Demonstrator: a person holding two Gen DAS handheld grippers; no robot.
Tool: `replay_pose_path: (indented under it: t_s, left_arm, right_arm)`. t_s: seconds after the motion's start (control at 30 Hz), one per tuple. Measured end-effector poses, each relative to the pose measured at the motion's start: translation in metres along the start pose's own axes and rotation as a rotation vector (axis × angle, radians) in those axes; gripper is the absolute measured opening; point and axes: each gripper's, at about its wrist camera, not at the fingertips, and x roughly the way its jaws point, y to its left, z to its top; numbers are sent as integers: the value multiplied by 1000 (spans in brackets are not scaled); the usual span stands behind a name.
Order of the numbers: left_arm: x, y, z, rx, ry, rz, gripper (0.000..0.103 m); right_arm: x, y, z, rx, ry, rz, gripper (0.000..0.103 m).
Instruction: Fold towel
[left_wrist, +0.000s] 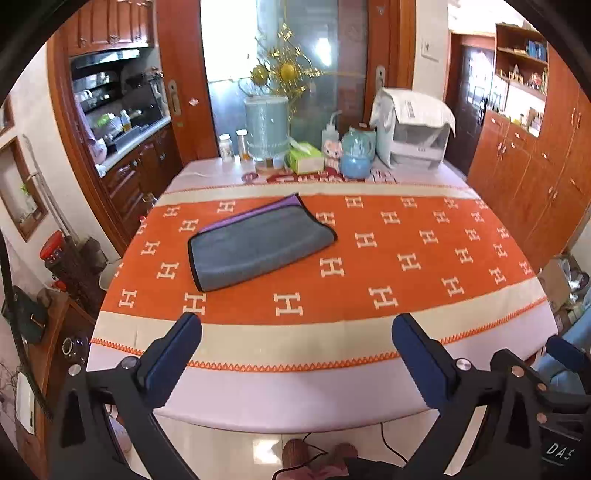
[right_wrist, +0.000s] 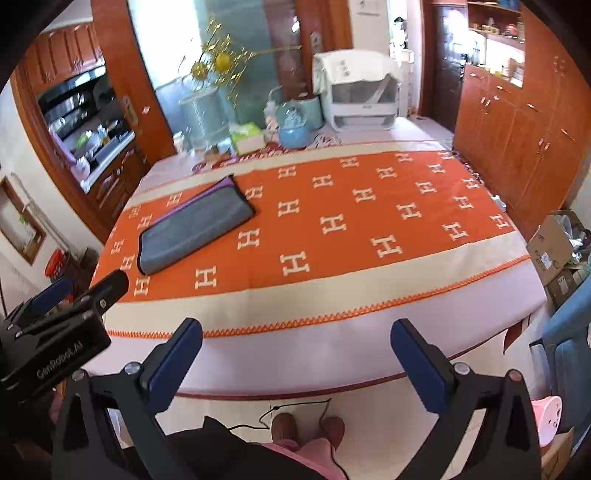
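A grey towel (left_wrist: 255, 245) with a black edge and a purple underside lies folded into a flat rectangle on the orange H-patterned tablecloth (left_wrist: 369, 266), left of the table's middle. It also shows in the right wrist view (right_wrist: 192, 229). My left gripper (left_wrist: 295, 332) is open and empty, held above the table's near edge, well short of the towel. My right gripper (right_wrist: 295, 336) is open and empty too, near the front edge. The left gripper's body (right_wrist: 55, 325) shows at the left of the right wrist view.
At the table's far end stand a pale blue canister (left_wrist: 266, 129), a green tissue box (left_wrist: 304, 158), a blue pot (left_wrist: 356, 155), small bottles (left_wrist: 226, 147) and a white appliance (left_wrist: 415, 129). Wooden cabinets (left_wrist: 528, 166) line the right. Cardboard boxes (right_wrist: 554, 251) sit on the floor.
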Motion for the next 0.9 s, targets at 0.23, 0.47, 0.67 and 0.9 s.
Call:
replay_pose_path:
  t_s: [0.23, 0.47, 0.67, 0.9]
  left_arm:
    - [-12, -3, -3, -25, -37, 36, 103]
    - [-18, -5, -5, -27, -56, 62, 103]
    - [-16, -2, -6, -33, -53, 73, 103]
    - [-14, -1, -6, -27, -48, 64, 103]
  right_arm:
    - [-16, -1, -4, -26, -71, 15, 103]
    - [-17, 1, -2, -50, -83, 30, 103]
    - [-13, 5, -1, -63, -69, 38, 103]
    - [-8, 10, -1, -71, -51, 33, 103]
